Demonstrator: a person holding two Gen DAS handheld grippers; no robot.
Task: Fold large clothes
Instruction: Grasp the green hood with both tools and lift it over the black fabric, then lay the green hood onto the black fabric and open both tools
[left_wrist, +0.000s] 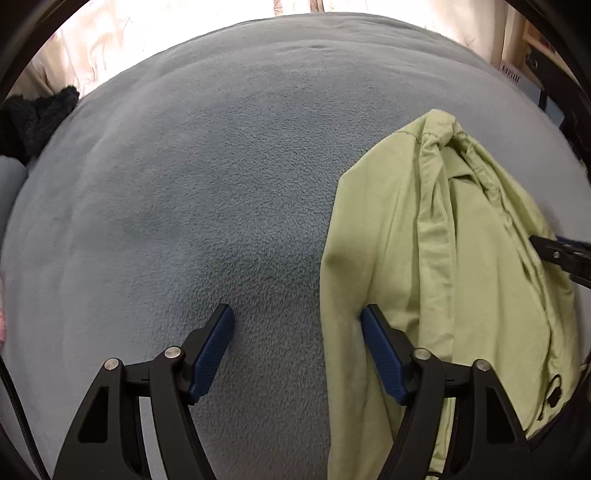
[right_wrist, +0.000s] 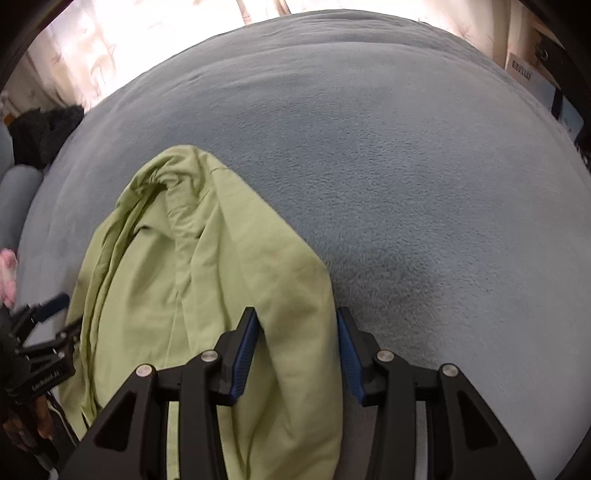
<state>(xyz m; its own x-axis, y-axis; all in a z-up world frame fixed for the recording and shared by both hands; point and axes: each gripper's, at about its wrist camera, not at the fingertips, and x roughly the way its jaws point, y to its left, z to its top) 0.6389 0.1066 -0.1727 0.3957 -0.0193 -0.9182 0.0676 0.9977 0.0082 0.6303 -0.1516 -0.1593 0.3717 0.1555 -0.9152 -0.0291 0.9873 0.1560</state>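
Two claws are held low over the bed (left_wrist: 192, 192): left claw (left_wrist: 297, 315) and right claw (right_wrist: 295, 317) spread wide, flanking the green garment (right_wrist: 207, 258), nothing gripped.

White lettering is printed on the left gripper (right_wrist: 55, 325) body, possibly "GenRobot.AI". Dark letters on a white box (right_wrist: 522, 72) at the far right cannot be read.

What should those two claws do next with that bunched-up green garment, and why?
Probably close the right claw on the green garment: its open fingers already straddle the garment's right edge, while the left claw, also open, sits beside the left edge over the grey blanket.
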